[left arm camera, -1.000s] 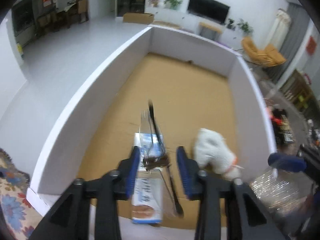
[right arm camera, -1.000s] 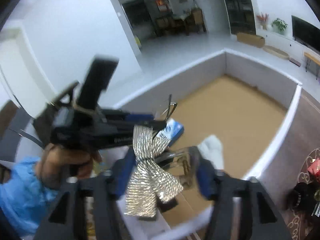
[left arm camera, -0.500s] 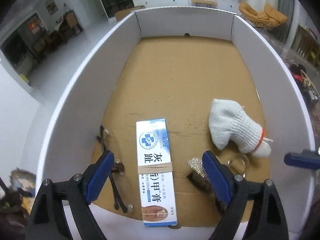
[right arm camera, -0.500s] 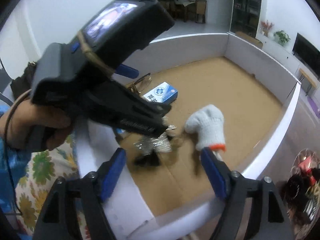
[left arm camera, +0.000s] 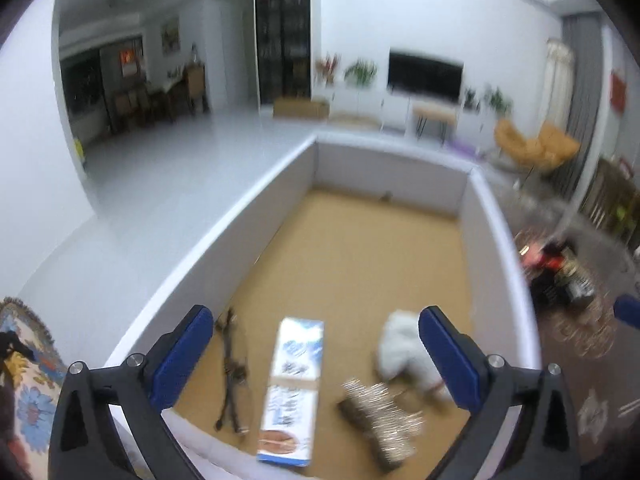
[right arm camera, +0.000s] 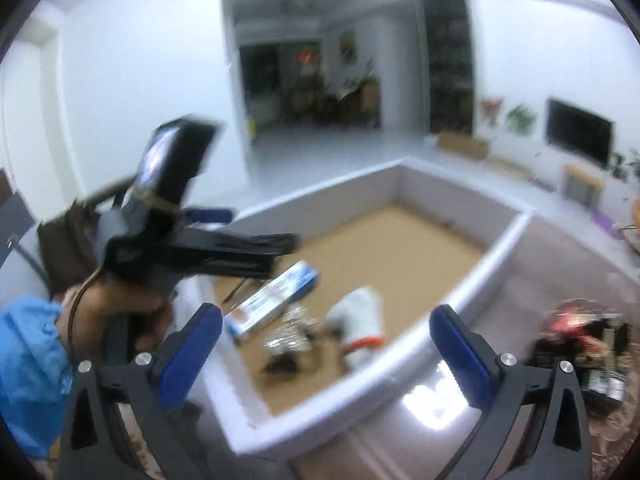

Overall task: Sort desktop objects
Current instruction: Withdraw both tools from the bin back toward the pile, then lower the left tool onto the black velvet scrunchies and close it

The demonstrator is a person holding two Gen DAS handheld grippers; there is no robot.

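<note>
Both grippers, left [left arm camera: 316, 354] and right [right arm camera: 326, 350], spread wide and empty, jaws just opened; boxed tube [left arm camera: 294, 390] lengthwise under left

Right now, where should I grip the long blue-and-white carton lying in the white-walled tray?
Grip the blue-and-white carton from above, across its narrow width near the middle. It lies flat with its length running away from the tray's near wall, and both long sides are clear of the glasses and the silver bow.
</note>
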